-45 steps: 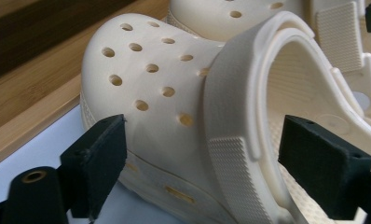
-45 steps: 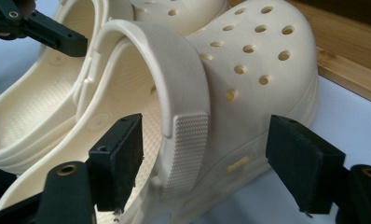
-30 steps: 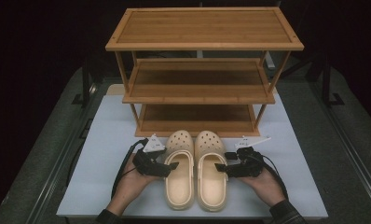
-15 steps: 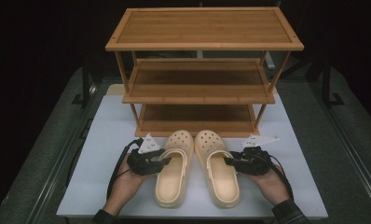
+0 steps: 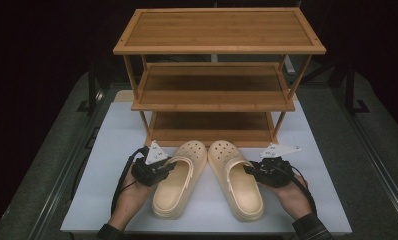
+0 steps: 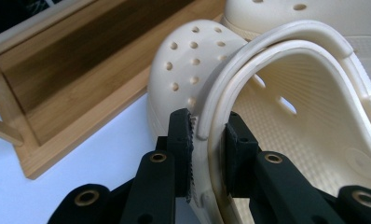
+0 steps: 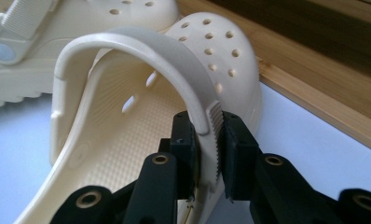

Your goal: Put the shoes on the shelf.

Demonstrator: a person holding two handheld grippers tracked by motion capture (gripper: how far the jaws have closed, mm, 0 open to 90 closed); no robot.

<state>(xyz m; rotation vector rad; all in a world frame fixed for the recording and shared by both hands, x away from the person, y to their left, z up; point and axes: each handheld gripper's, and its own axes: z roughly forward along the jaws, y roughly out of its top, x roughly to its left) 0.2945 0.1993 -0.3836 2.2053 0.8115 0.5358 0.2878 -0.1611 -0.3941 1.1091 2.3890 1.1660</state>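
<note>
**Both grippers clamping the clog walls**

The left gripper is pinching the outer side wall of the left clog; its jaws have just been closing, and the pads are pressing wall and strap between them. The clog is lying on the white table, toe pointing at the bamboo shoe rack. A narrow gap is separating it from the right clog, heels splaying apart. The right gripper is gripping that clog's outer wall, jaws likewise just closing, pads squeezing it. Bare table is lying outside each hand; the rack's bottom shelf is sitting just beyond the toes.
</note>
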